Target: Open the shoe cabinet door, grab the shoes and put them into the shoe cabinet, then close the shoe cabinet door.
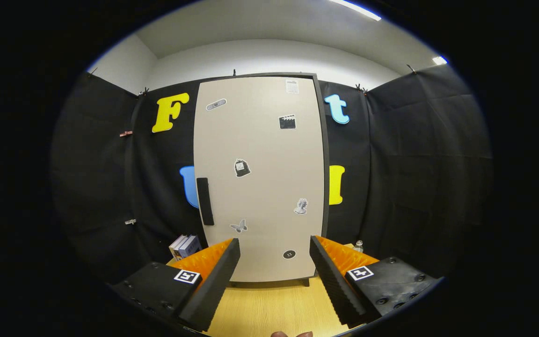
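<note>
Nearest of all, two fingertips (pixel 292 334) of the person's hand peek in below the tongs (pixel 274 248), whose fingers stand wide apart with nothing between them, reaching level and straight ahead over the wooden bench (pixel 269 304). The pose is square to the cabinet: both fingers frame the lower part of the shoe cabinet door (pixel 260 178), which stands just beyond the tips, upright on the bench and shut flat against its frame. No shoes can be seen from here, so a shut door fits either the shoes waiting somewhere out of sight with the cabinet yet to be opened, or the shoes lying inside behind a door closed again; the scene alone does not settle it. If the door is to be worked, the dark vertical handle (pixel 205 201) on its left edge is the place to take hold, and the tongs sit to the right of it, so they would need to shift left and close squarely across the bar, not on the flat panel. Some books (pixel 184 246) stand on the bench to the left of the cabinet, and a small bottle (pixel 358 245) to its right.
</note>
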A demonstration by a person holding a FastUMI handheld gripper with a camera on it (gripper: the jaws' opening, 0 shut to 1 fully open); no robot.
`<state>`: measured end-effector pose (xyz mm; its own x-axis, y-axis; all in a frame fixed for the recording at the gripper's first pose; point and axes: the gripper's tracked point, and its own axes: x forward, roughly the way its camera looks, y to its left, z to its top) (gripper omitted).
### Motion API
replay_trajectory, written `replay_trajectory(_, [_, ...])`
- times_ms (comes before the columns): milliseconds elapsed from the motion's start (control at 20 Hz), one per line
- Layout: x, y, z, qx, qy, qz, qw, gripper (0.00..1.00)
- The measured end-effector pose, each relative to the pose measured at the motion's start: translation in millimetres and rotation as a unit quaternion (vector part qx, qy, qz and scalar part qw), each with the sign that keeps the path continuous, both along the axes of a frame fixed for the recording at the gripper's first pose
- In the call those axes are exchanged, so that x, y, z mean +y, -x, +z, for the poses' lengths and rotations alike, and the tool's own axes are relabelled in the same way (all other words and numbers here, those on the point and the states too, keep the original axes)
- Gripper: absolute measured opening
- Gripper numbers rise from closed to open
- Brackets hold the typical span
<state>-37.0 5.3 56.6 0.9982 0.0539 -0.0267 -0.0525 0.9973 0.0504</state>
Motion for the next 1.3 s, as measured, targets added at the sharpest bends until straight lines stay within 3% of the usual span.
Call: replay_trajectory(1300, [-3.6,0.7,-2.9,0.004,-0.003,0.001,1.0,0.98])
